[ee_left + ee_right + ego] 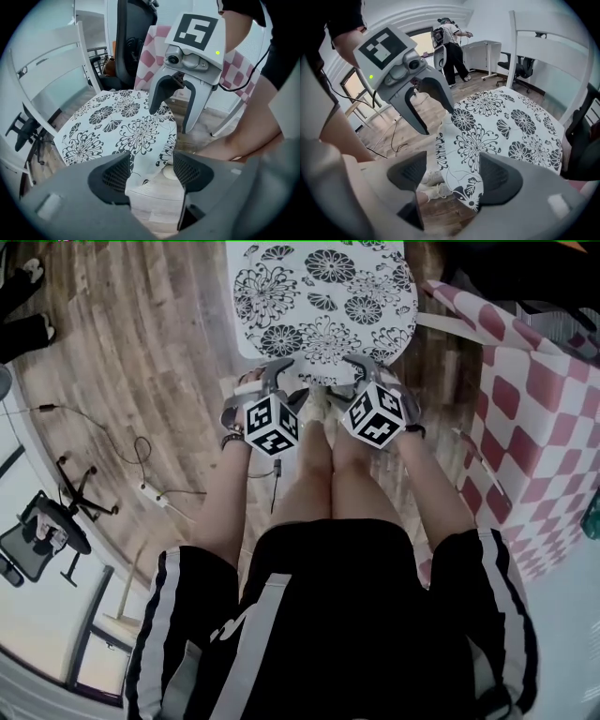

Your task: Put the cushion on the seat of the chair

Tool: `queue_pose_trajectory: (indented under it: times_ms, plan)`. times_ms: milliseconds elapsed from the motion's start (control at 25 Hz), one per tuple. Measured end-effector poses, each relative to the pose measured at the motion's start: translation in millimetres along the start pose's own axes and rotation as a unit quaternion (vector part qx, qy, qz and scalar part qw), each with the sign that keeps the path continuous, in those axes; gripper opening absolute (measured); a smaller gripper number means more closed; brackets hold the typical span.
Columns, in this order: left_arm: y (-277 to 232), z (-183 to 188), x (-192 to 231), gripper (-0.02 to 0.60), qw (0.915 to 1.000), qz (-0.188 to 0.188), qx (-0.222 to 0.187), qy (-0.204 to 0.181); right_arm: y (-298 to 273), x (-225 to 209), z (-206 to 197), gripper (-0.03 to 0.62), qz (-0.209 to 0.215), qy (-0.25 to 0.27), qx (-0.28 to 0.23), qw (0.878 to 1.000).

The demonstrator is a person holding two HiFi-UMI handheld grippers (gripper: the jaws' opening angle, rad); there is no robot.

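the jaws of the left gripper [151, 171] and the right gripper [453, 173] are wide apart and hold nothing, right at the near edge of the cushion [323, 296]. it lies flat on the seat of the chair [47, 65], top middle of the head view. the job looks done, so next just pull both grippers away gently.
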State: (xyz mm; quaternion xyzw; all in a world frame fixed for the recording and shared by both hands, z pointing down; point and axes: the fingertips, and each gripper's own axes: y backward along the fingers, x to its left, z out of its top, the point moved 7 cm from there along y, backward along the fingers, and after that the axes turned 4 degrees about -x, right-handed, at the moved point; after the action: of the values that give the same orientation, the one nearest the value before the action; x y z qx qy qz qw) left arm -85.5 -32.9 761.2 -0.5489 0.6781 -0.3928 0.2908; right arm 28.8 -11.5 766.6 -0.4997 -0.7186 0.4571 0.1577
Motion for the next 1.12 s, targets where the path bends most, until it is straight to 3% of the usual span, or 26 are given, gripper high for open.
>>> queue_pose_trajectory:
  times_ms: [360,640,880,1120]
  plan:
    - [39.2,31.7,-3.4,0.287,0.9968,0.024,-0.040,0.065,52.7,-3.0,32.5,0.328,-0.029,-0.039,-0.052,0.997]
    - [73.6,61.2,5.4,0.287,0.9903,0.056,-0.078,0.101,105.3,-9.4,62.3,0.328,-0.040,-0.103,-0.139,0.984]
    - [110.4,85.0,10.5,0.287,0.9700,0.091,-0.145,0.173,141.3,-7.3,77.8,0.328,-0.052,-0.111,-0.178,0.976]
    - [144.6,104.8,13.9,0.287,0.9481,0.119,-0.199,0.217,173.7,-6.2,97.3,0.328,-0.055,-0.103,-0.220,0.969]
